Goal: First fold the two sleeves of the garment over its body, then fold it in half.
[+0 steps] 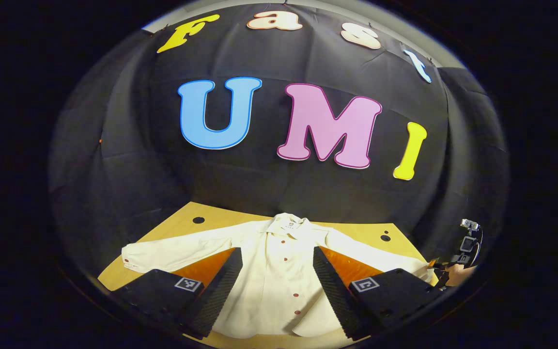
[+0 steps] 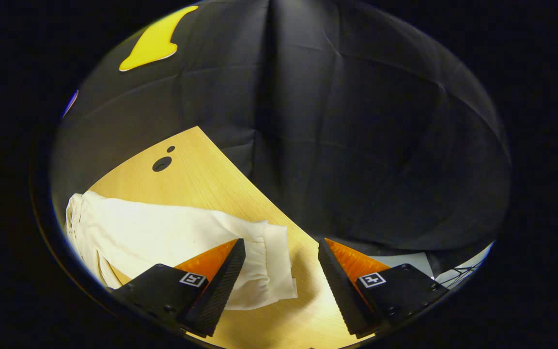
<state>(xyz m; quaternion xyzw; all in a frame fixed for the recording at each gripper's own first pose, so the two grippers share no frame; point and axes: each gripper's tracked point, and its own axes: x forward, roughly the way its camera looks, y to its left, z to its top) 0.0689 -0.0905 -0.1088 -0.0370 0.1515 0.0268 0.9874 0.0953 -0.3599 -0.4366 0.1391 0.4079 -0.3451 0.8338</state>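
A cream button-front shirt (image 1: 274, 276) lies flat on the wooden table (image 1: 182, 220), collar toward the wall, both sleeves spread out to the sides. My left gripper (image 1: 277, 257) hovers open above the shirt's front, its fingers either side of the button row. In the left gripper view the other gripper (image 1: 458, 264), held by a hand, sits at the end of the right sleeve. In the right gripper view my right gripper (image 2: 281, 247) stands open just above that sleeve's cuff (image 2: 271, 264), the cuff lying between the fingers, nearer the left one.
The table (image 2: 201, 165) has small dark holes (image 2: 162, 164) near its far corners. Its right edge runs close to the cuff, with black cloth wall beyond. Bare wood lies around the shirt.
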